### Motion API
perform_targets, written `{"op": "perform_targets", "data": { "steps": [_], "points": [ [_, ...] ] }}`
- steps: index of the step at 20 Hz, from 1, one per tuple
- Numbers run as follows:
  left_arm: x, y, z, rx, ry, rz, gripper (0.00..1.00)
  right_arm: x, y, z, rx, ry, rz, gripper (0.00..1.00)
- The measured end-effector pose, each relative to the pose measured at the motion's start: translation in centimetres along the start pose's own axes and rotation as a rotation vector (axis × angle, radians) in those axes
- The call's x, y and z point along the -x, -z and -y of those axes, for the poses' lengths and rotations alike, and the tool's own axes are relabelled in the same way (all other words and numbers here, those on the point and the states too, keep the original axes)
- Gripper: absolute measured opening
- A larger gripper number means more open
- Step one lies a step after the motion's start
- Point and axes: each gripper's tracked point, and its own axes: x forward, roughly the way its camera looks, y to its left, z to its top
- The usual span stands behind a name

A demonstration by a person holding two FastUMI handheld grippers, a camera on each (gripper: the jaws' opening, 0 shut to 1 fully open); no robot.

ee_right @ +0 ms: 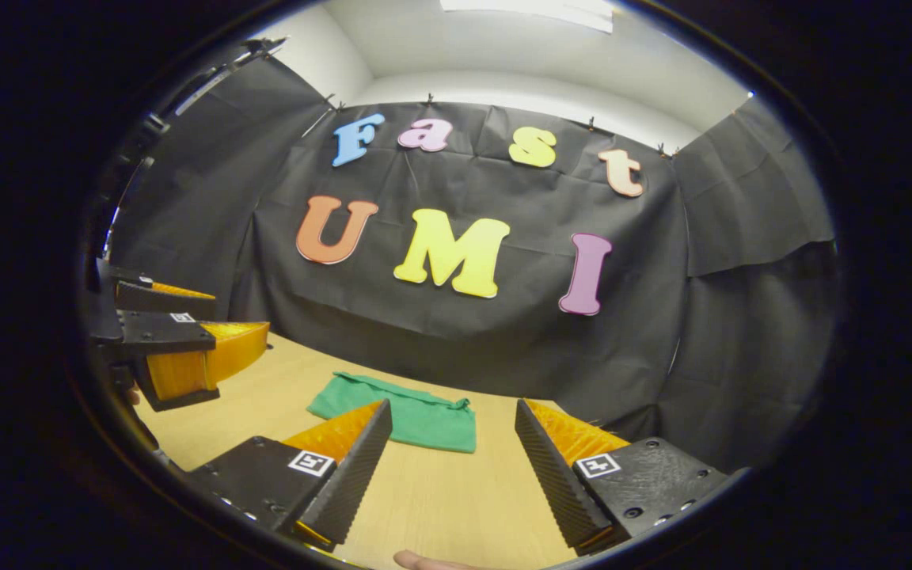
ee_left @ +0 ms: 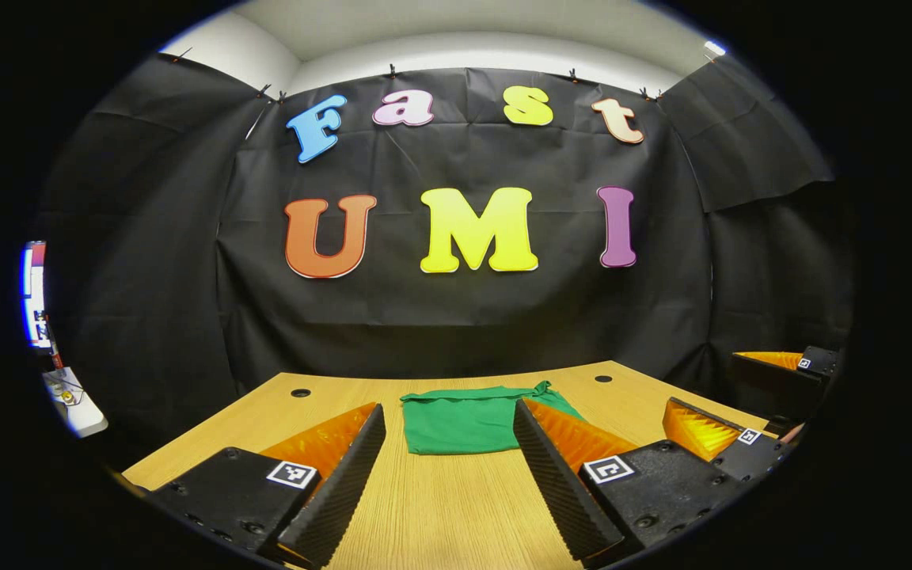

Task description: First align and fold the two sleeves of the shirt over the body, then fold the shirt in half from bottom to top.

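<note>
1. The shirt (ee_left: pixel 464 419) is green and lies flat on the desk (ee_left: pixel 440 507) as a compact folded rectangle, toward the far edge, close under the black cloth wall (ee_left: pixel 464 317).
2. In the left gripper view one small bunch of fabric sticks up at the shirt's far right corner; its near edge runs straight and its left edge is neat.
3. In the right gripper view the shirt (ee_right: pixel 400 416) shows as a slanted rectangle with a small pucker at its far right corner.
4. Nothing touches the shirt; both tools are held off it, over the bare wood nearer the front edge.
5. The left gripper (ee_left: pixel 448 483) is released: its two fingers stand wide apart with bare desk between them, and the shirt lies beyond their tips.
6. The right gripper (ee_right: pixel 452 475) is likewise spread, nothing between its fingers, the shirt ahead and slightly left of the gap.
7. In the right gripper view the left gripper (ee_right: pixel 187 348) hangs at the left, above the desk's left side, well apart from the shirt.
8. In the left gripper view the right gripper (ee_left: pixel 741 412) sits at the right, beside the desk's right edge, its fingers parted too.
9. Two small dark holes (ee_left: pixel 300 393) mark the desktop near its far corners.
10. A fingertip (ee_right: pixel 424 562) peeks in at the bottom of the right gripper view.
</note>
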Motion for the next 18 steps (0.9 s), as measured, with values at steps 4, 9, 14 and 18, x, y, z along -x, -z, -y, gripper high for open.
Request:
{"op": "perform_targets", "data": {
  "steps": [4, 9, 14, 18],
  "points": [
    [-0.2, -0.1, -0.1, -0.004, -0.006, 0.001, 1.0, -0.2, 1.2, -0.4, 0.005, -0.012, -0.028, 0.95],
    [-0.8, 0.8, 0.4, 0.007, 0.017, -0.018, 1.0, -0.8, 1.9, -0.9, 0.01, -0.018, -0.037, 0.95],
    [-1.5, 1.9, -0.9, 0.03, -0.013, -0.062, 1.0, -1.0, 1.7, -0.5, -0.02, -0.022, -0.026, 0.95],
    [-1.6, 2.1, -0.6, 0.028, -0.018, -0.061, 1.0, -1.1, 2.3, -0.1, -0.018, -0.016, -0.045, 0.96]
  ]
}}
